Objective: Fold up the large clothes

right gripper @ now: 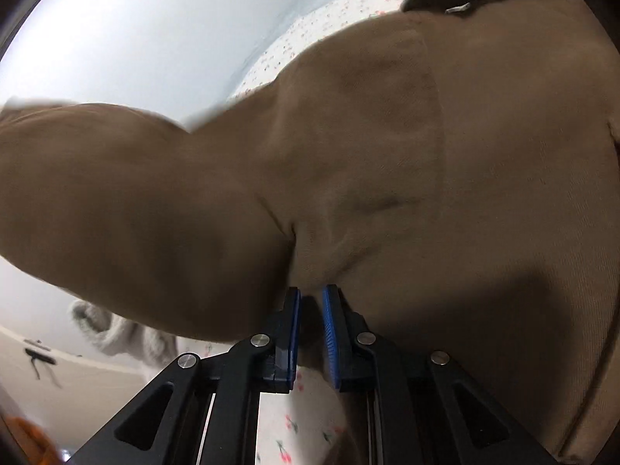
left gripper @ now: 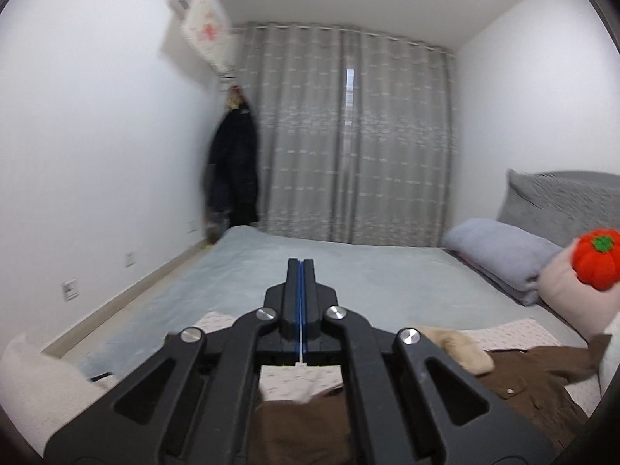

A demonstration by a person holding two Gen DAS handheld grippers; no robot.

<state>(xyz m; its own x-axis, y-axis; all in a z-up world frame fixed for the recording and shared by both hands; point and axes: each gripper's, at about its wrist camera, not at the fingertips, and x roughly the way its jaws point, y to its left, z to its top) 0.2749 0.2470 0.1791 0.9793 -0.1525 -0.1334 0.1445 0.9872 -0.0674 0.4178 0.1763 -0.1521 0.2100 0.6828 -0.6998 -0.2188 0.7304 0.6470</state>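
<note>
Brown jacket point(right gripper: 387, 162) lies spread on a floral-print sheet point(right gripper: 310, 46) on the bed point(left gripper: 368, 271), filling most of the right wrist view; in the left wrist view it sits low and to the right, with a button showing.

Left gripper point(left gripper: 301, 267) points nearly level across the bed toward the grey curtains point(left gripper: 348, 135), raised clear of the cloth. Its fingers are fully closed, blue pads pressed together, nothing between them.

Right gripper point(right gripper: 310, 302) tilts down steeply into the jacket near a sleeve seam. Its fingers point(right gripper: 329, 321) are nearly closed with a narrow gap; a fold of brown fabric sits between the blue pads and seems pinched, though the tips are half buried in cloth.

Other things: red knitted pumpkin point(left gripper: 596, 257) on a pink pillow point(left gripper: 569, 294), folded lilac blanket point(left gripper: 500, 252), dark coat point(left gripper: 234, 166) hanging by the wall, covered air conditioner point(left gripper: 201, 27) up high.

No readable writing or brand; frames are blurry.
</note>
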